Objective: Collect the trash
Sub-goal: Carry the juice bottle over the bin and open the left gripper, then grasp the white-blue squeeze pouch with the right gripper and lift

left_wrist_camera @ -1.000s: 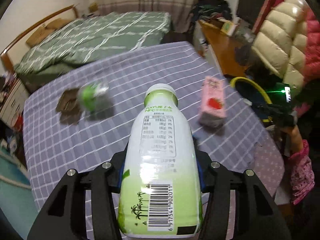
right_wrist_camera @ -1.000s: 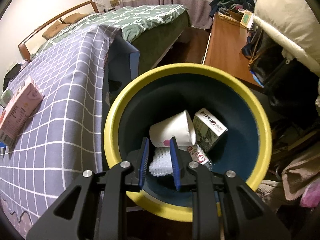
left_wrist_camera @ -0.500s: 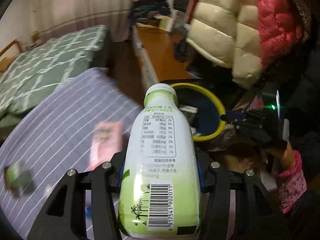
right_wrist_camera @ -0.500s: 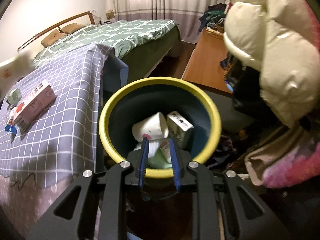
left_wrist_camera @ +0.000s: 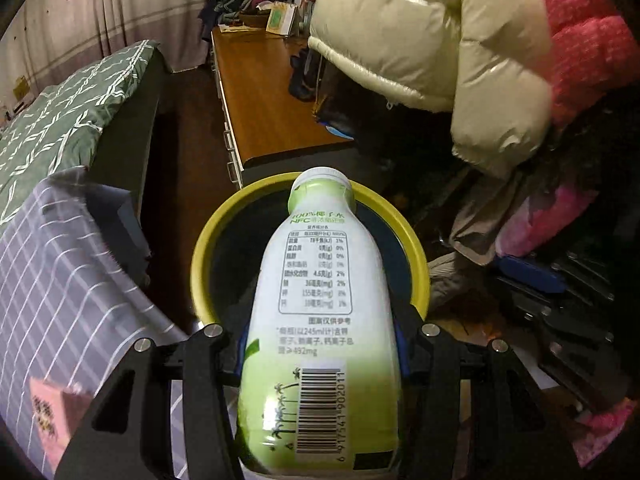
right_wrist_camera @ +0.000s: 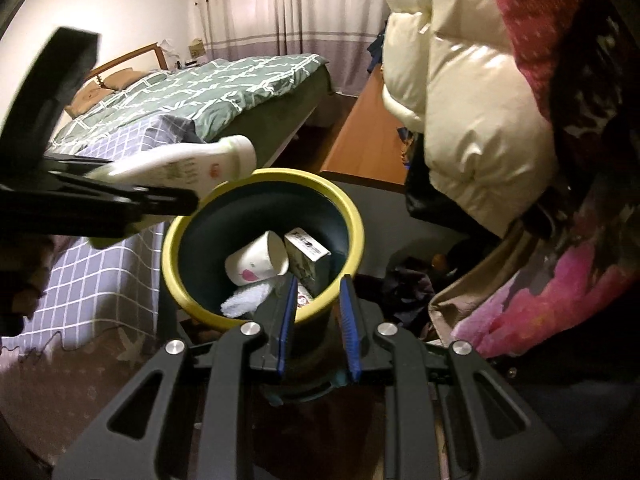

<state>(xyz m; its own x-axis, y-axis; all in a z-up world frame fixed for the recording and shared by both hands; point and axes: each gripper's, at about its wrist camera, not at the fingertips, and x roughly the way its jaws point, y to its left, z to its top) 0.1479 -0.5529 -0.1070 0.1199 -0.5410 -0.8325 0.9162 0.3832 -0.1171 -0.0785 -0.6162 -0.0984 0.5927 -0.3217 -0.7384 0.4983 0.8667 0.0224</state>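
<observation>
Left gripper point(left_wrist_camera: 320, 344) jaws pinching bottle point(left_wrist_camera: 320, 300) mid-body, cap tilted down over bin point(right_wrist_camera: 262, 248) rim at 10 o'clock, lined up for drop. Right gripper point(right_wrist_camera: 318, 316) jaws slightly spread, empty, at 6 o'clock, clear of drop path. Cup point(right_wrist_camera: 258, 260), carton point(right_wrist_camera: 306, 254) already inside.

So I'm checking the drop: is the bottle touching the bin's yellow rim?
Apart. In the right wrist view the bottle, gripped by the left gripper, hangs above the bin's rim, with dark bin wall showing between them.
</observation>
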